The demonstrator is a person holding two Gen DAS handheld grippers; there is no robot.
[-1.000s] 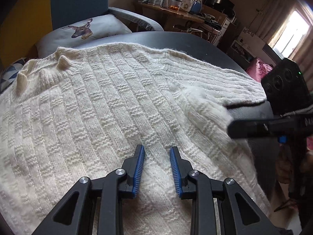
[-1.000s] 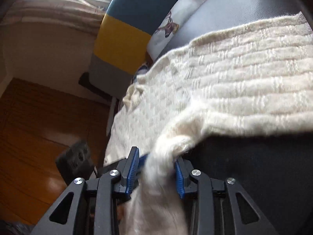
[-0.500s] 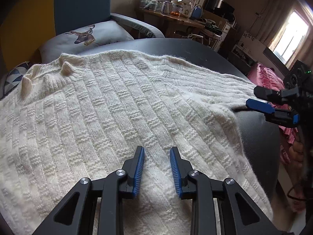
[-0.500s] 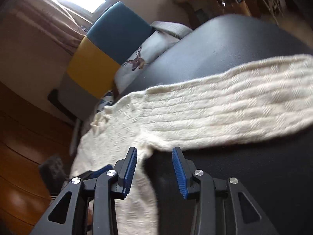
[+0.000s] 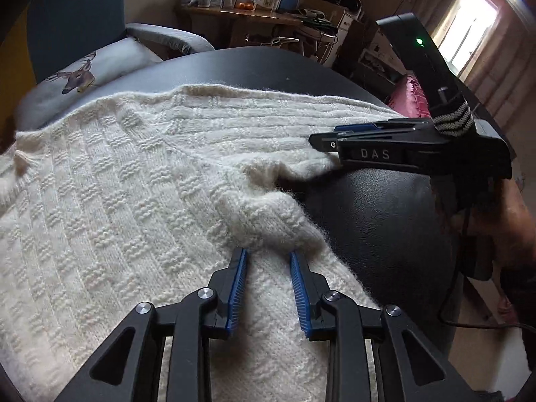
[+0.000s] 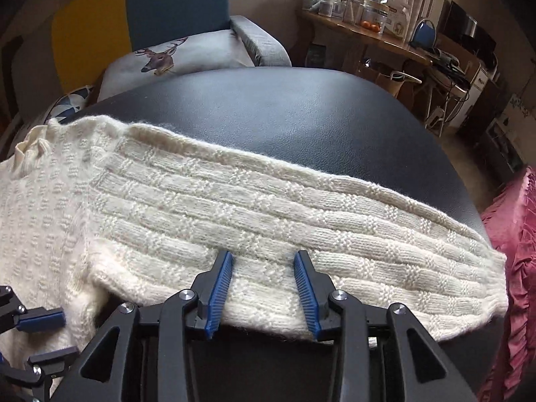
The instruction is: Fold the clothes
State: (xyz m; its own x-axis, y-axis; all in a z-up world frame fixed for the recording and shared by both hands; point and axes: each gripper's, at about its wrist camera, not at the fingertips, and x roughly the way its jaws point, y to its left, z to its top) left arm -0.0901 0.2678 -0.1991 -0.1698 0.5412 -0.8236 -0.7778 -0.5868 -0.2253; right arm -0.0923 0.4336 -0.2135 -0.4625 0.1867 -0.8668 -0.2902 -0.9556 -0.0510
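Since a second ago your right gripper point(image 6: 263, 288) has let the sleeve slip out of its fingers and swung round to face along the cream basket-weave knitted sweater point(image 5: 110, 201), and your left gripper point(image 5: 268, 284) has slid across the knit toward the bunched fold near the armpit. Your right fingers have been shifting a little in width over that second; they now stand partly apart over the near edge of the outstretched sleeve point(image 6: 301, 231), with knit showing in the gap, and you cannot tell from these views whether the pads touch it. From the left wrist view you see the right gripper side-on point(image 5: 338, 137), its tips low at the sleeve's near edge where the wool rucks up. Your left fingers keep a narrow gap, unchanged, hovering over the sweater body just short of that raised fold, gripping nothing. You have the sweater lying spread on the black leather-textured surface point(image 6: 318, 127), body to the left and one sleeve running out to the right, its cuff near the surface's right edge. Behind it stands a yellow-and-teal armchair point(image 6: 134, 23) with a grey deer-print cushion point(image 6: 174, 57), and a pink ruffled fabric point(image 6: 512, 234) sits beside the surface on the right.
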